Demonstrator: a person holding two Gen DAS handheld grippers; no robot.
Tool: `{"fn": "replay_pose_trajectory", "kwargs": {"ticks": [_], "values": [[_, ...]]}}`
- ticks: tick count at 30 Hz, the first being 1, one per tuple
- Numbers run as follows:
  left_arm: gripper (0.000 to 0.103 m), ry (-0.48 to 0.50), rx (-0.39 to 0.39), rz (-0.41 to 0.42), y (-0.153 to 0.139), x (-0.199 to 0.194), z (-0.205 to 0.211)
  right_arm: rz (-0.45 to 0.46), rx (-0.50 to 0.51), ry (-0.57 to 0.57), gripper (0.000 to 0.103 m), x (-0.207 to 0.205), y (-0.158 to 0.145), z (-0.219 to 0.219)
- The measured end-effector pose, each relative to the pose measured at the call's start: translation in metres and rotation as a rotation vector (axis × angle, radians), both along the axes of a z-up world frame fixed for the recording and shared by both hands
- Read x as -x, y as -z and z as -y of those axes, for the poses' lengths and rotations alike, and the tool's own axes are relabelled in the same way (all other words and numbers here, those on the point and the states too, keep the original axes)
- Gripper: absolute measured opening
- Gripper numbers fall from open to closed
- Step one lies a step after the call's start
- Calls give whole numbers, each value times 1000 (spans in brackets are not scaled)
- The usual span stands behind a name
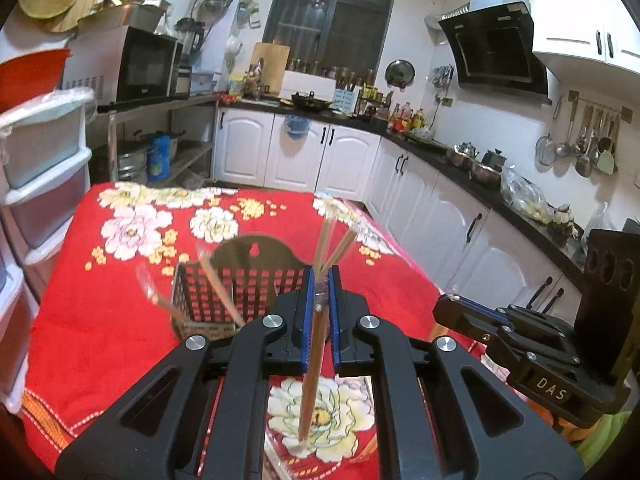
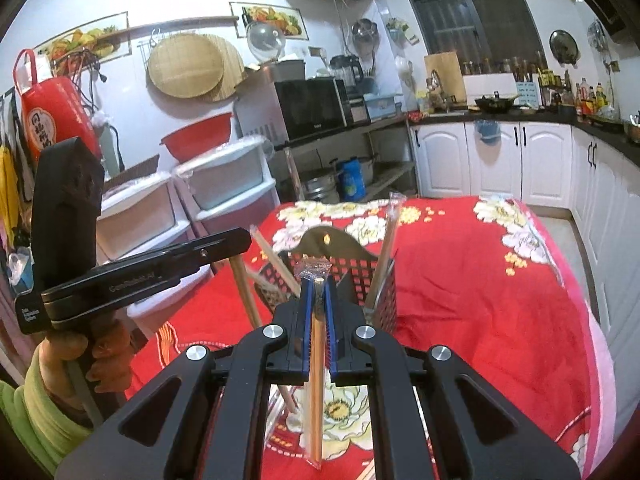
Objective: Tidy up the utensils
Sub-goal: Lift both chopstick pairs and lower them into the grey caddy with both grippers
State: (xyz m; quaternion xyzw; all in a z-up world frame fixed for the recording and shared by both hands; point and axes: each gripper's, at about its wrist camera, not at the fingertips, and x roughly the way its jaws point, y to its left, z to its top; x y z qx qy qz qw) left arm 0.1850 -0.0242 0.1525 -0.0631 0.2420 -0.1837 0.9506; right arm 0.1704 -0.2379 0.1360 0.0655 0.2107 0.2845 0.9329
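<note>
Left wrist: jaws clamp wrapped chopsticks (image 1: pixel 316 344); right wrist — jaws grip another wrapped pair (image 2: pixel 318 344).

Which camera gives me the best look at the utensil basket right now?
The left wrist view: the utensil basket shows its lattice front and arched back almost whole, with wrapped chopsticks leaning inside. In the right wrist view the right gripper covers the basket's middle.
</note>
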Motion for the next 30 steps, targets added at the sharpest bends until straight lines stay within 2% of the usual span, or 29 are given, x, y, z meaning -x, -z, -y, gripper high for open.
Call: {"fn": "replay_pose_trajectory", "kwargs": {"ticks": [11,18,30], "values": [[2,-25,-4,93,-44,-21,5,82,-29,15,6,-12,-35,6],[2,-75,2,153,-64,-35,0,151,-39,28,6,-25,-60,2],[2,-174,-35,213,-70,-57,-4,267,-52,71,6,-52,-92,-9]]}}
